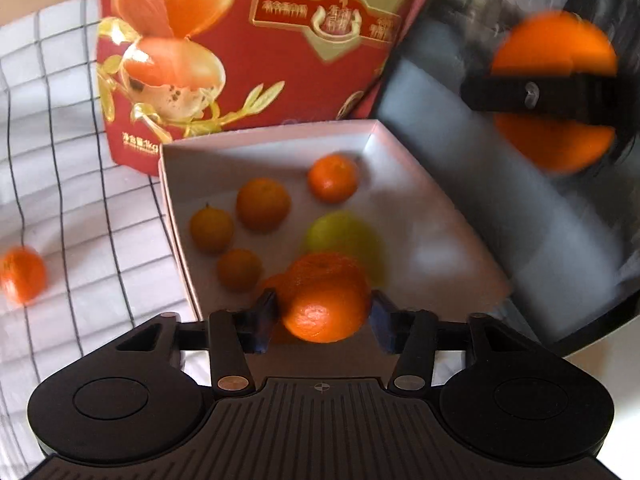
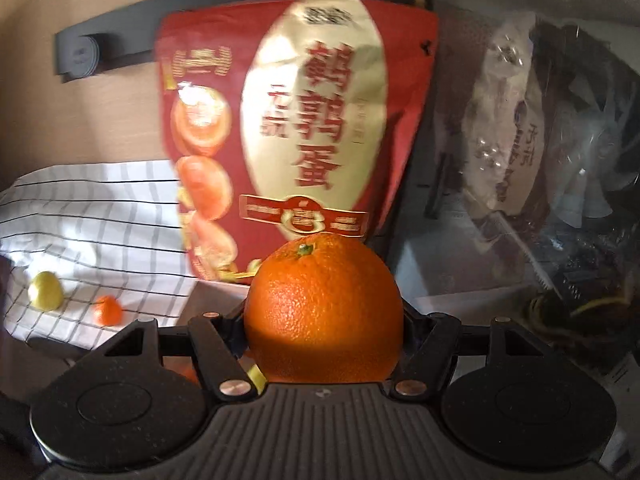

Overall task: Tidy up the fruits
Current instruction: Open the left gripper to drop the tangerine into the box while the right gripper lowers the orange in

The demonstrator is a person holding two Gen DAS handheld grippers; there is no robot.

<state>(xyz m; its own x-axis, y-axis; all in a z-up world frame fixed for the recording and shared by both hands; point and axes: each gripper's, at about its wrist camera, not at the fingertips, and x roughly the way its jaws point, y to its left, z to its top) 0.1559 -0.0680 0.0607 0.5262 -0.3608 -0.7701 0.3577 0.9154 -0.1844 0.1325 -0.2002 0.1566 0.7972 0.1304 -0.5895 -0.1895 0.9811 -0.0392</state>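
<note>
In the left wrist view a mandarin [image 1: 326,306] sits between the fingers of my left gripper [image 1: 324,320], just over the near edge of a shallow white box [image 1: 272,140]. The pads stand a little off its sides, so the gripper is open. Inside the box lie several small mandarins [image 1: 262,204] and a yellow-green fruit [image 1: 340,236]. My right gripper [image 2: 324,320] is shut on a large orange [image 2: 324,308], which also shows up high at the right of the left wrist view as an orange [image 1: 554,40] with a black finger across it.
A checked cloth [image 1: 60,160] covers the surface. On it lie a loose mandarin [image 1: 22,276], another mandarin [image 2: 107,311] and a yellow-green fruit [image 2: 45,291]. A red snack pouch [image 2: 300,120] stands behind the box. A clear plastic bag [image 2: 540,160] fills the right.
</note>
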